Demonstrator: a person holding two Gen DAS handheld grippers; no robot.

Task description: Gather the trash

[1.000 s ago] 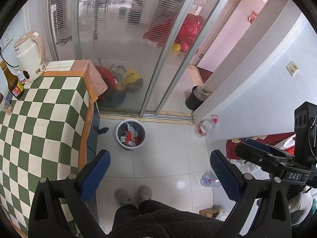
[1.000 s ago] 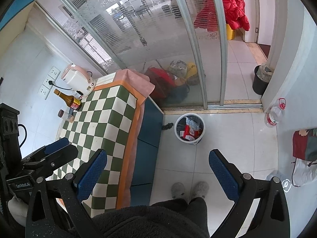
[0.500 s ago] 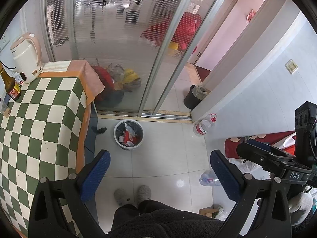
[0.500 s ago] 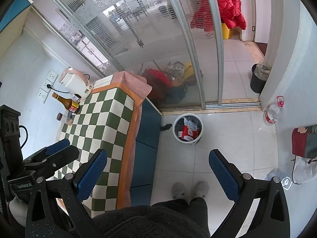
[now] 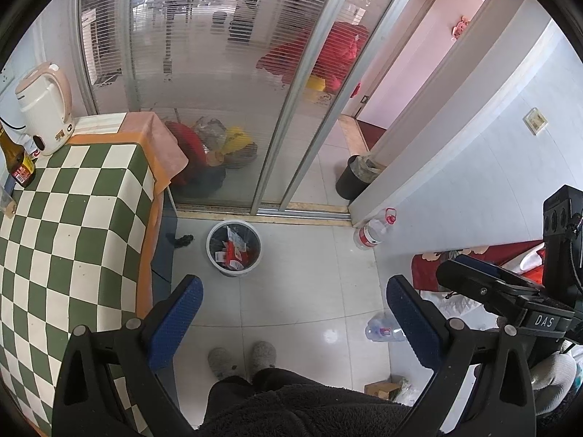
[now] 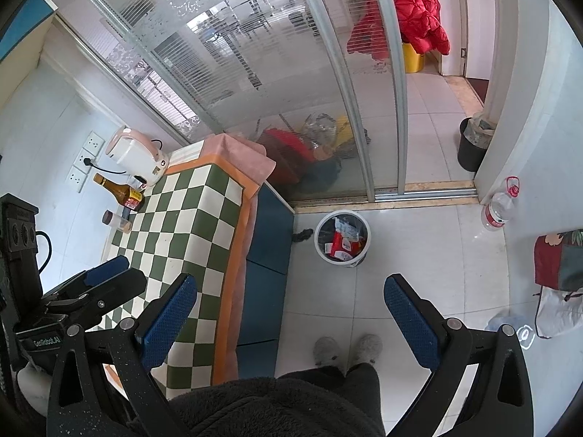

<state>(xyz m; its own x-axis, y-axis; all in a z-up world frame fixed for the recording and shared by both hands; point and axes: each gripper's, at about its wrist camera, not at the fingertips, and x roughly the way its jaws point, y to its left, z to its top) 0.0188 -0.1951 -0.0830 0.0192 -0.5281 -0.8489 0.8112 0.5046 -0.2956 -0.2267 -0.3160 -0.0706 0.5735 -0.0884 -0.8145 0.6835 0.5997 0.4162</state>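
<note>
Bin (image 5: 234,247), white, on floor tiles beside checked table (image 5: 65,218); holds red-white wrappers, print unreadable. Left gripper (image 5: 295,313) and right gripper (image 6: 291,309): fingers spread, empty. Markings: "DAS", "GenRobot.AI".

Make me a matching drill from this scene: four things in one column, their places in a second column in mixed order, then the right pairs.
Things:
1. kettle
2. white bin
3. black bin
4. crushed clear bottle

Places:
A. beyond the sliding door track, by the wall corner
B. on the checkered tablecloth, at its far end
C. on the floor tiles near the right edge, lying on its side
D. on the floor just before the door track, holding red and white wrappers

Pairs: 1-B, 2-D, 3-A, 4-C
</note>
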